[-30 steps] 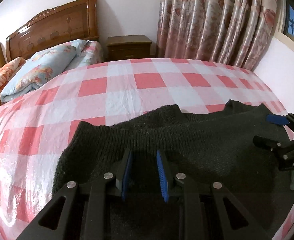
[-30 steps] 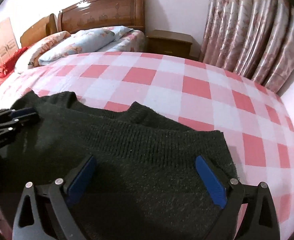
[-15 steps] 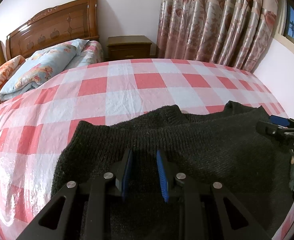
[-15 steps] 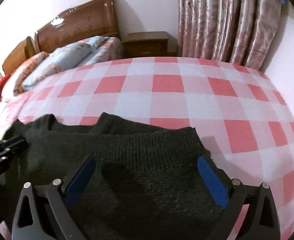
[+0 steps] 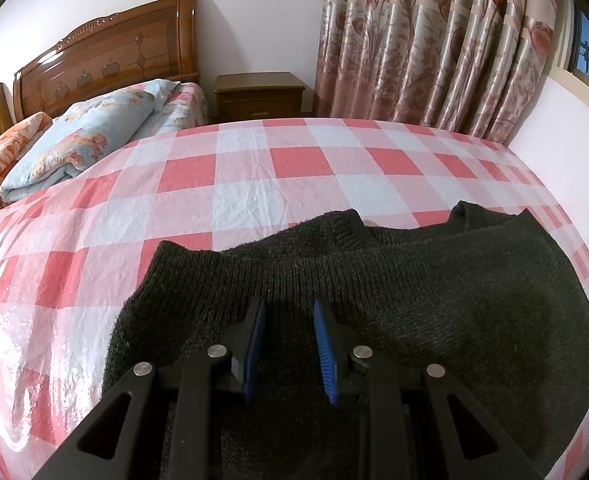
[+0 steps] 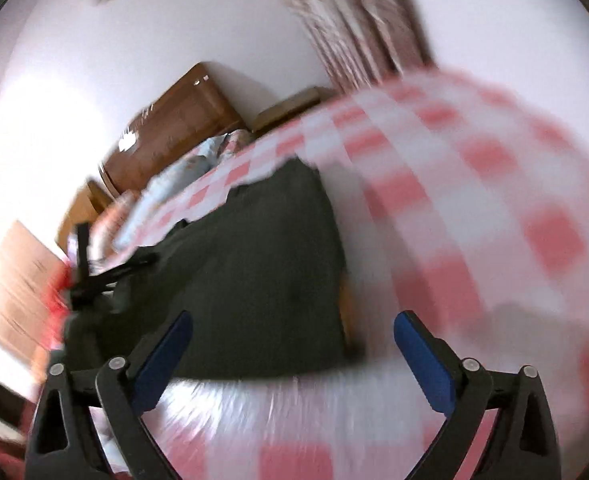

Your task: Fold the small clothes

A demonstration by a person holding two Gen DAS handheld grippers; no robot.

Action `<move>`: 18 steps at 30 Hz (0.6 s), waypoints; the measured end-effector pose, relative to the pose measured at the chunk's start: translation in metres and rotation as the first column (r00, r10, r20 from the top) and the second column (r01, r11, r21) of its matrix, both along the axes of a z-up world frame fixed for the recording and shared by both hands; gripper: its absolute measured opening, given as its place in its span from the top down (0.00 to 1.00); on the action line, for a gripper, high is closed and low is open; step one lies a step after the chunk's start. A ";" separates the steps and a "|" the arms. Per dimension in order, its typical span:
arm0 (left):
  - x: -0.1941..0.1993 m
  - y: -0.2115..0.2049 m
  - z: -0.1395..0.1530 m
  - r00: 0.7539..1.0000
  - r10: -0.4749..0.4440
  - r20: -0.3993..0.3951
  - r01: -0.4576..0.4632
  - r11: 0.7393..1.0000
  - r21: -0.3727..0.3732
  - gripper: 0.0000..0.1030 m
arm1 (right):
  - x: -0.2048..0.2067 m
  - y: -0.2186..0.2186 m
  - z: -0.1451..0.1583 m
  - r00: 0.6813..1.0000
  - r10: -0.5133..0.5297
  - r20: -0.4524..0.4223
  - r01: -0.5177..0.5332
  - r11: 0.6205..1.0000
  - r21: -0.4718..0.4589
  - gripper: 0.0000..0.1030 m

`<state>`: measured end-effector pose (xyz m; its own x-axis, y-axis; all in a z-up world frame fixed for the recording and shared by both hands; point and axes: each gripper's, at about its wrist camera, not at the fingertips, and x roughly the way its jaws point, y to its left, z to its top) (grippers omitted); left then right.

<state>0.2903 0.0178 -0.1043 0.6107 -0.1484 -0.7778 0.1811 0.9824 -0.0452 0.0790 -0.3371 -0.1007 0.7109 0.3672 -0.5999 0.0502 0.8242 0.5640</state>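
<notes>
1. Dark knit garment [image 5: 434, 300] lies on the checked bedspread [image 5: 254, 184], directly beneath and ahead of the left gripper [image 5: 288, 342]; folded over once, judging by the doubled far edge.
2. Left gripper: blue pads close together, with a narrow gap and no cloth seen between them.
3. Right gripper [image 6: 292, 356]: jaws wide apart, empty, tilted; view blurred, garment [image 6: 254, 264] apparently ahead and to its left.
4. Remaining: probably further folds.
5. Open bedspread ahead of and left of the left gripper; bed edge near on its right.

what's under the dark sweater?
The dark sweater lies on the pink checked bedsheet, which shows all around it. A folded layer peeks out at its far edge; anything else beneath is covered.
</notes>
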 end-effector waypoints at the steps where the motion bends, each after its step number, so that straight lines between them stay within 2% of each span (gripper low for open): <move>1: 0.000 0.000 0.000 1.000 0.000 0.000 0.000 1.000 0.004 0.76 | -0.010 -0.004 -0.010 1.000 -0.005 -0.025 0.006 0.997 0.071 0.00; 4: 0.000 -0.001 0.000 1.000 0.000 0.002 0.000 1.000 0.010 0.76 | -0.018 0.000 -0.029 0.998 0.005 -0.059 0.005 0.987 0.160 0.00; 10: 0.000 0.001 0.000 1.000 0.000 0.001 0.000 1.000 -0.009 0.76 | 0.022 0.033 -0.034 0.997 0.078 -0.009 -0.075 0.984 0.162 0.00; 13: 0.001 0.001 0.000 1.000 0.003 0.002 -0.003 1.000 -0.011 0.76 | 0.047 0.046 -0.034 0.998 0.049 0.035 -0.054 0.988 0.147 0.00; 17: 0.001 0.002 0.000 1.000 0.006 0.002 -0.006 1.000 -0.012 0.76 | 0.087 0.069 -0.035 0.999 0.034 0.023 -0.038 0.986 0.160 0.00; 18: 0.001 0.002 0.000 1.000 0.011 0.003 -0.011 1.000 -0.012 0.76 | 0.094 0.068 -0.036 1.000 0.019 0.015 -0.022 0.985 0.171 0.38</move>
